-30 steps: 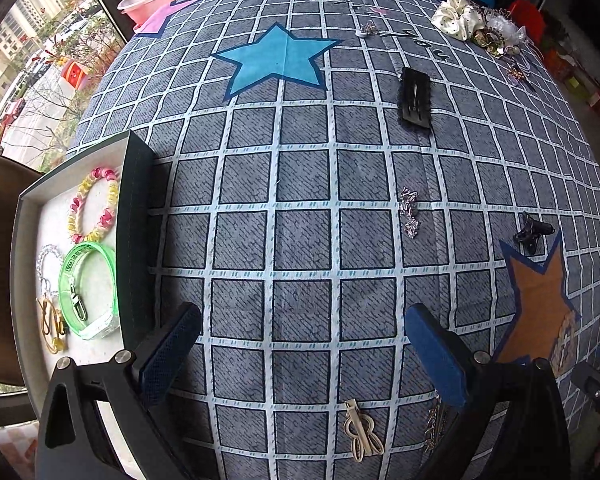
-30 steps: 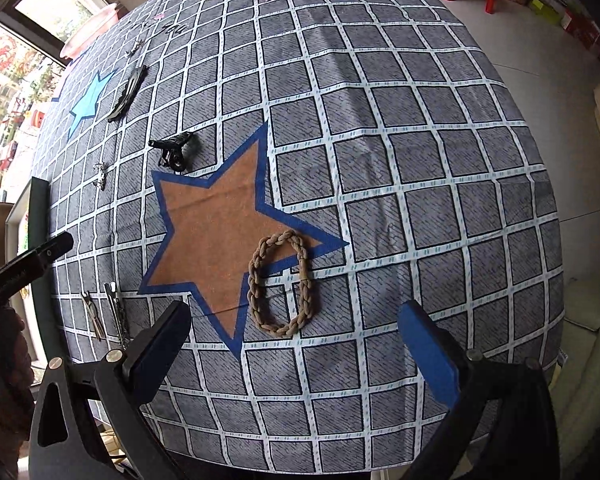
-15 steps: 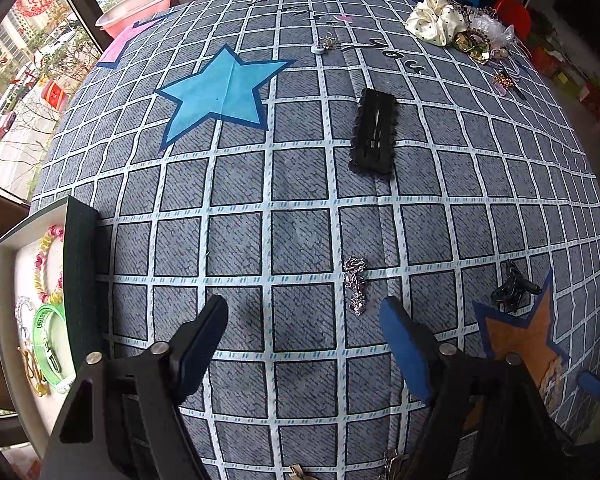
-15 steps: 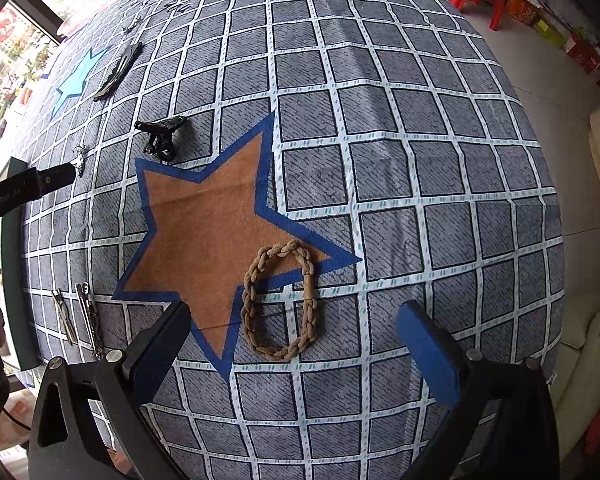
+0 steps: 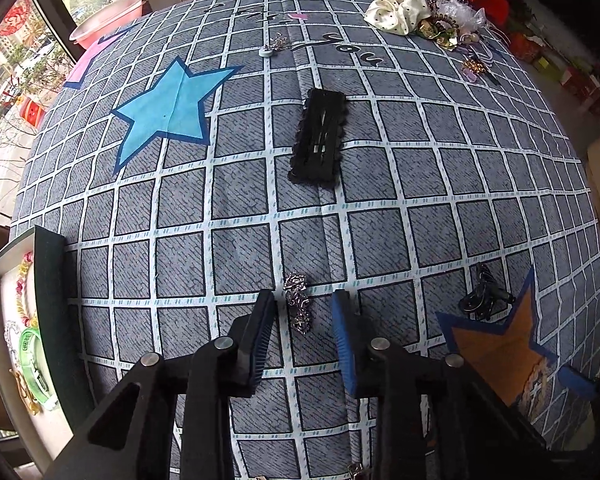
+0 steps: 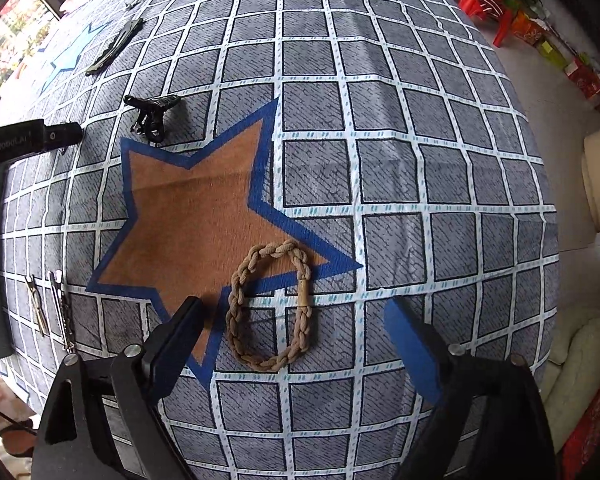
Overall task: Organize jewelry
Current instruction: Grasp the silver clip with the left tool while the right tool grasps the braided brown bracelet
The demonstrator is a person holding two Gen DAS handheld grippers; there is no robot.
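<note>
A small silver chain piece (image 5: pixel 298 308) lies on the checked cloth between the fingers of my left gripper (image 5: pixel 303 299). The jaws are closing, and a gap still shows on each side of the chain. In the right wrist view a braided tan rope bracelet (image 6: pixel 236 308) lies on the edge of the brown star (image 6: pixel 188 216). My right gripper (image 6: pixel 292 306) straddles it, pointing down. Its jaws stand wide and are closing, clear of the rope. The open jewelry tray (image 5: pixel 48 300) at the left edge holds a green bangle (image 5: pixel 30 344) and a beaded bracelet (image 5: pixel 22 292).
A black hair-clip card (image 5: pixel 318 140) lies mid-cloth and a black claw clip (image 5: pixel 482 300) by the brown star. Scrunchies and trinkets (image 5: pixel 400 12) are piled at the far right corner. Two hairpins (image 6: pixel 60 308) lie near the front left. A pink basin (image 5: pixel 108 20) stands beyond.
My left gripper has moved across the cloth from beside the tray to the silver chain, and its jaws have narrowed around it. The right gripper has sunk over the rope bracelet, jaws slightly narrower.
</note>
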